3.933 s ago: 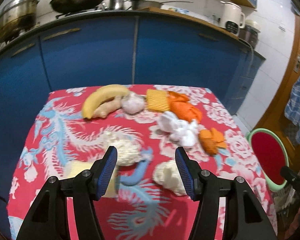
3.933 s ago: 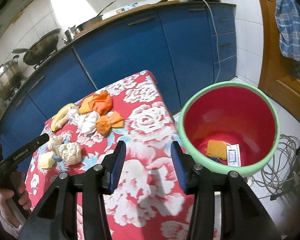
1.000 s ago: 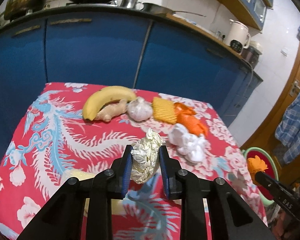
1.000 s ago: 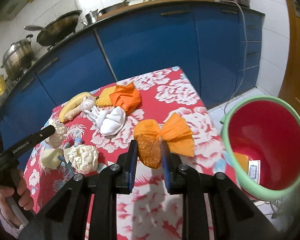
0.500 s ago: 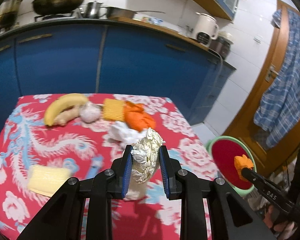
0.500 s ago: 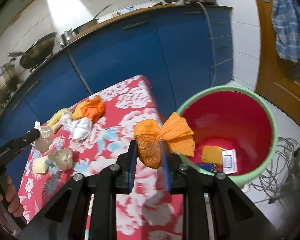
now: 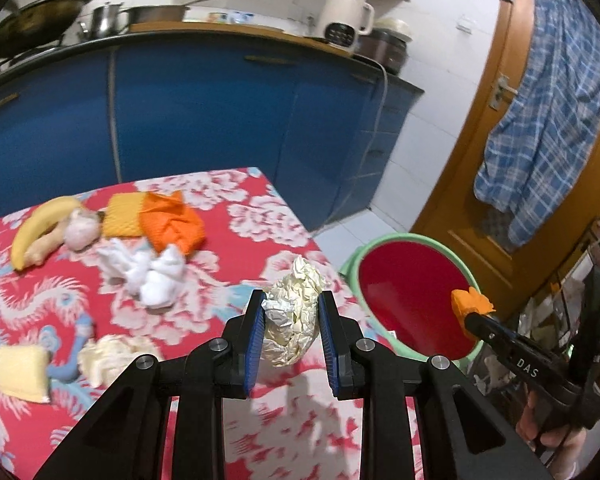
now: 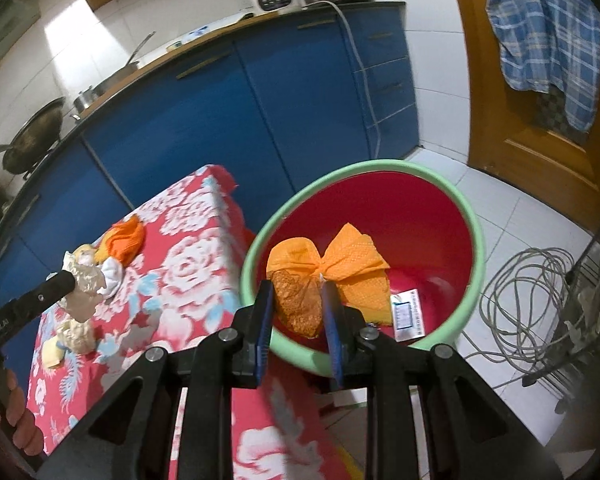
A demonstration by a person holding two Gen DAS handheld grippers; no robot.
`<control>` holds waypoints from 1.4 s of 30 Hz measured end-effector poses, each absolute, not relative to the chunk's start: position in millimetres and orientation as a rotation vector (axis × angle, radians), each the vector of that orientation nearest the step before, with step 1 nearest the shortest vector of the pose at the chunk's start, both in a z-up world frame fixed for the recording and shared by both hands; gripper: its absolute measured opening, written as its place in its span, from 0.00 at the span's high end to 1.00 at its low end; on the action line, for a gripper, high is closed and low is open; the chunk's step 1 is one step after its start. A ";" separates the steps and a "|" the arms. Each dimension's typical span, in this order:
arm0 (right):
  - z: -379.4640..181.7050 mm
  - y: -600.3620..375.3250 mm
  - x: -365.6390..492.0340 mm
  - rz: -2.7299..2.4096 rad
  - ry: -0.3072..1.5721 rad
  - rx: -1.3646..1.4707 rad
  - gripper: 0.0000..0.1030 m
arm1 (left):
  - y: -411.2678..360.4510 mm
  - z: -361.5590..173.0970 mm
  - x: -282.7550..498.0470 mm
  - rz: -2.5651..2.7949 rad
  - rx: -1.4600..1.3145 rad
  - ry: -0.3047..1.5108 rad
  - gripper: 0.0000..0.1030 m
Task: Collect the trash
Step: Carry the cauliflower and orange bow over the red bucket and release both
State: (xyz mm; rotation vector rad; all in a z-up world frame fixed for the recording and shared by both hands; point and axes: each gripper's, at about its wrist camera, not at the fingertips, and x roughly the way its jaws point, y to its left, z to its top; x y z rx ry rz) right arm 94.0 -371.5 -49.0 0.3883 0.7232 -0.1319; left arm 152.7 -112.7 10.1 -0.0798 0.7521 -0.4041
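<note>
Left wrist view
- Left gripper (image 7: pixel 291 330): clamped on a crumpled foil ball (image 7: pixel 292 316), blue pads pressing both its sides.
- Ball's place: over the near right corner of the red flowered tablecloth (image 7: pixel 260 216), short of the bin (image 7: pixel 414 308), which stands on the floor just beyond the table edge.
- Right gripper (image 7: pixel 470 308): seen from the side over the bin's mouth, with an orange scrap at its tip.
- Left on the table: orange wad (image 7: pixel 172 222), white tissue (image 7: pixel 148 270), a second crumpled pale ball (image 7: pixel 108 356), two yellow sponges; banana (image 7: pixel 40 226), ginger and garlic look like food, not trash.

Right wrist view
- Right gripper (image 8: pixel 298 312): narrow, holding an orange paper napkin (image 8: pixel 328 264) that fans out above the pads.
- Napkin's place: directly above the open bin (image 8: pixel 466 216), inside its rim line, not yet let go.
- Bin contents: a yellow piece and a small printed card (image 8: pixel 408 316) on the bottom.
- Left gripper (image 8: pixel 70 280): at the left, over the table, with the pale ball at its tip.

Progress
- Judgement: partway; a few items binned, two in hand, several wads remaining.
</note>
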 end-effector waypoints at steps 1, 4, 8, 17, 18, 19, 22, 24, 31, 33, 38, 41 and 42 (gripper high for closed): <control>-50.3 -373.4 94.2 -0.138 0.726 0.390 0.73 | -118.3 9.2 154.4 -0.412 -0.074 0.756 0.74; -56.2 -381.7 95.5 -0.155 0.736 0.392 0.72 | -133.1 7.9 157.0 -0.432 -0.056 0.762 0.74; -63.6 -393.6 95.8 -0.173 0.744 0.407 0.70 | -155.6 4.7 158.8 -0.459 -0.024 0.768 0.74; -69.5 -415.6 93.8 -0.179 0.738 0.456 0.62 | -196.5 -7.0 165.5 -0.503 0.038 0.795 0.74; -68.6 -416.8 92.9 -0.180 0.735 0.459 0.61 | -200.1 -8.1 166.3 -0.508 0.043 0.798 0.74; -67.8 -417.7 92.1 -0.182 0.732 0.461 0.60 | -204.1 -9.3 166.7 -0.512 0.047 0.801 0.74; -66.4 -422.7 87.6 -0.186 0.723 0.473 0.60 | -216.0 -14.0 167.6 -0.531 0.065 0.808 0.74; -65.4 -425.0 84.7 -0.191 0.720 0.476 0.59 | -224.6 -17.5 168.1 -0.544 0.078 0.811 0.74; -64.5 -431.4 76.7 -0.203 0.712 0.479 0.59 | -249.9 -29.8 171.0 -0.585 0.109 0.827 0.73; -63.7 -434.2 74.4 -0.210 0.707 0.486 0.59 | -256.3 -31.6 171.0 -0.592 0.119 0.826 0.70; -62.8 -438.8 69.8 -0.224 0.700 0.492 0.59 | -259.9 -32.4 171.8 -0.602 0.105 0.827 0.56; -63.3 -438.5 68.9 -0.225 0.700 0.494 0.59 | -259.8 -32.4 171.4 -0.596 0.102 0.831 0.56; -63.3 -438.3 68.8 -0.224 0.700 0.495 0.59 | -259.1 -32.1 171.2 -0.595 0.100 0.832 0.55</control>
